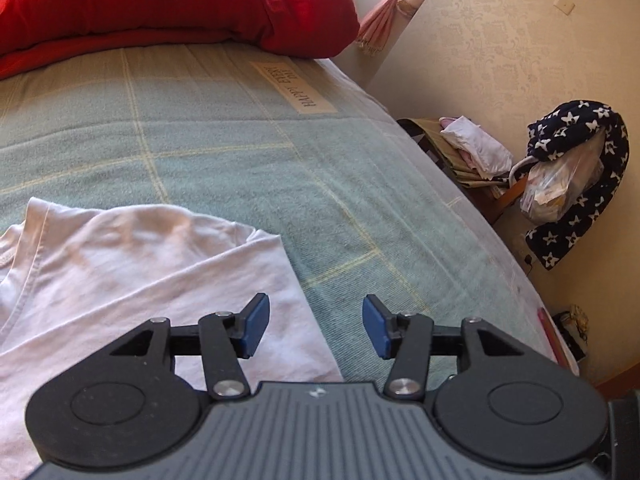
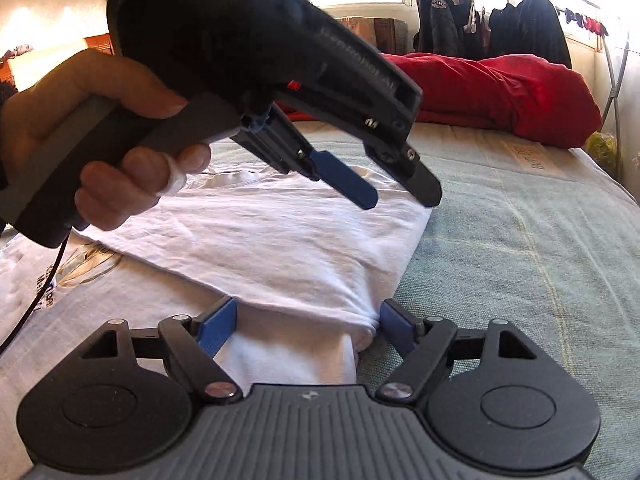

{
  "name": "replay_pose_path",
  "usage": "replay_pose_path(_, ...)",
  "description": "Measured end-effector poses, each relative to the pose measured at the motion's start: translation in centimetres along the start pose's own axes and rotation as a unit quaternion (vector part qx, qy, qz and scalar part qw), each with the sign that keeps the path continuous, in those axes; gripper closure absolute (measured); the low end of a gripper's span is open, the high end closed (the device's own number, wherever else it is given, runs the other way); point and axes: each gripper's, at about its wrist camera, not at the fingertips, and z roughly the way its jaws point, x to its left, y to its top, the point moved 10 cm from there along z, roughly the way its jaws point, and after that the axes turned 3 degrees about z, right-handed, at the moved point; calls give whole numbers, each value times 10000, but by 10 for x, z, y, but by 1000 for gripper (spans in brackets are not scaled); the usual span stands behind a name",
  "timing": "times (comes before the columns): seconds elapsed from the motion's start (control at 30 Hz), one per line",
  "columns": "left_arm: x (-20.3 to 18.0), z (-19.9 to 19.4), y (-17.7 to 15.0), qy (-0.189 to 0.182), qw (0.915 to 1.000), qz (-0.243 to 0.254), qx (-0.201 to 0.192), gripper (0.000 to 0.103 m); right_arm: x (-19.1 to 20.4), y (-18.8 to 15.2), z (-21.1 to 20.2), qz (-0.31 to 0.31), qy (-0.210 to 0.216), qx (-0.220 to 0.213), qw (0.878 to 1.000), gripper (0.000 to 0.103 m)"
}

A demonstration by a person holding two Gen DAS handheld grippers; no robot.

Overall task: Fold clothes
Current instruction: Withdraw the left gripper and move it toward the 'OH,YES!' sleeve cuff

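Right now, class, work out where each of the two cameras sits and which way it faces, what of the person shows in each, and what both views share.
Left wrist: sits on the left gripper, facing along the bed over the white T-shirt; no part of the person shows.
Right wrist: sits on the right gripper, facing across the shirt towards a window; the person's hand holds the other gripper.
Shared: the shirt, bed and red bedding.

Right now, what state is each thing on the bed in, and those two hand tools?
White T-shirt: lying on the bed, partly folded over.
Red quilt: bunched up at the far end.
Left gripper: open, holding nothing.
Right gripper: open, fingers either side of the shirt's folded edge.
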Motion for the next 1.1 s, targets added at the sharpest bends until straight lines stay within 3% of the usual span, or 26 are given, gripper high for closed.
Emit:
replay_pose_path(0.27,17,32,20,120,9993,-212,-285,52,-1,2,-2,97,82,-18,9999,17)
replay_pose_path(0.43,9,17,23,333,9989,-82,-327,52,-1,8,-10,243,183,-107,9995,16)
replay_pose_path(0.63,0,-53,13,665,9967,126,-442,52,2,20,-27,393,309,-286,9983,12)
replay_pose_path(0.8,-5,-136,-5,1034,9923,260,-624,51,6,37,-65,286,56,-551,9981,5)
replay_pose_path(0.9,-8,-181,-24,1297,9891,324,-617,49,3,30,-82,546,-27,-481,9973,2)
replay_pose_path(0.97,-10,-205,-42,1466,9869,389,-547,41,7,21,-91,709,-84,-385,9967,2)
replay_pose_path(1.1,-11,-225,-85,1731,9827,515,-414,36,33,-4,-107,875,-29,-320,9956,0)
